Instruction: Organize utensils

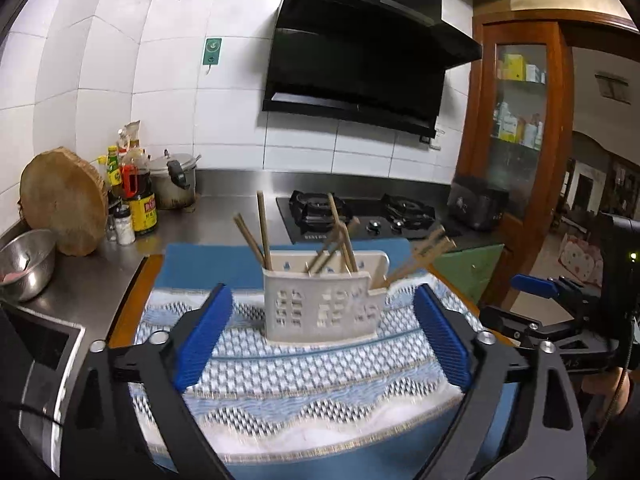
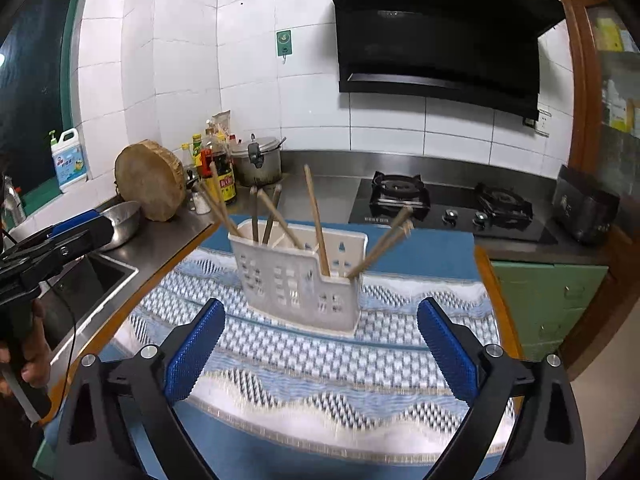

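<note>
A steel kitchen counter carries a blue-and-white woven mat. On the mat's far half stands a white perforated utensil holder, upright. Wooden chopsticks stick out of the holder, leaning at different angles. Nearer than the holder, the left gripper and the right gripper each have fingers spread wide apart, gripping nothing.

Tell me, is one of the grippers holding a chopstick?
No, the left gripper and the right gripper are both wide open with nothing between their pads, and the chopsticks stand in the white holder.
</note>
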The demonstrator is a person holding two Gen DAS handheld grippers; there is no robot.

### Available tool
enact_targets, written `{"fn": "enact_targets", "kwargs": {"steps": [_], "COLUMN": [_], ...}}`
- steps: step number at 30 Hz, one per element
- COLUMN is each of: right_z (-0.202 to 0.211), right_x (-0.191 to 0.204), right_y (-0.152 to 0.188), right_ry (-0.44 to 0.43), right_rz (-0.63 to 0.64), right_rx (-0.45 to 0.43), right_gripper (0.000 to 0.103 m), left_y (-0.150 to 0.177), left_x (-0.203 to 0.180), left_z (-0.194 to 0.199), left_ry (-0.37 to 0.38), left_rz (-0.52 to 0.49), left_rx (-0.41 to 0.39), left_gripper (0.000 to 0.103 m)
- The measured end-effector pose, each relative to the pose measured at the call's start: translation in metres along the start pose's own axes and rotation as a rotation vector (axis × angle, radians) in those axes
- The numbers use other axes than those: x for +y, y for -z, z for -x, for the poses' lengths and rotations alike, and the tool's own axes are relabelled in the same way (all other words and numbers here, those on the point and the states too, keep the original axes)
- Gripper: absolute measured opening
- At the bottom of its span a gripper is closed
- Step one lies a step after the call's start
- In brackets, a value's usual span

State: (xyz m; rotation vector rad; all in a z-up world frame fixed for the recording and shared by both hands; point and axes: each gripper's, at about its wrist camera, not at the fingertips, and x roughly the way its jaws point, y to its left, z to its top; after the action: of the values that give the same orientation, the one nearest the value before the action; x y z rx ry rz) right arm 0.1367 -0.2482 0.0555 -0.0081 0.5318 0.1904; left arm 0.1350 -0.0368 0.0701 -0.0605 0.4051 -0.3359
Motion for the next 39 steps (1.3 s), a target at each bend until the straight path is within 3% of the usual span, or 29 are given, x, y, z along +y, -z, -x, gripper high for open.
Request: {"fn": "enact_targets", "kwargs": {"steps": [14, 20, 28, 39], "right_z": [0.053, 0.065, 0.077, 0.083], "right_x": [0.03, 0.043, 0.047, 0.038], "right_y": [0.079, 0.104, 0.121, 0.132], "right_ry": [0.056, 0.07, 0.104, 0.083], "right_rz": [0.017, 0.024, 0.054, 0.012], "right_rx": [-0.002, 0.001, 0.01, 0.019], "right_gripper": [0.095, 0.096, 0.096, 0.096], "left_y": [0.064, 0.085, 0.106, 0.124], "left_x": [-0.016, -0.014, -0.014, -0.023], "left_z": [0.058, 0.082, 0.109, 0.114], "left_ry": [-0.019, -0.079, -0.113, -0.129], "left_rz": [0.018, 0.035, 0.049, -0.002], "left_rx": [0.04, 0.052, 0.04, 0.058], "left_gripper": [0.098, 0.098, 0.098, 0.098]}}
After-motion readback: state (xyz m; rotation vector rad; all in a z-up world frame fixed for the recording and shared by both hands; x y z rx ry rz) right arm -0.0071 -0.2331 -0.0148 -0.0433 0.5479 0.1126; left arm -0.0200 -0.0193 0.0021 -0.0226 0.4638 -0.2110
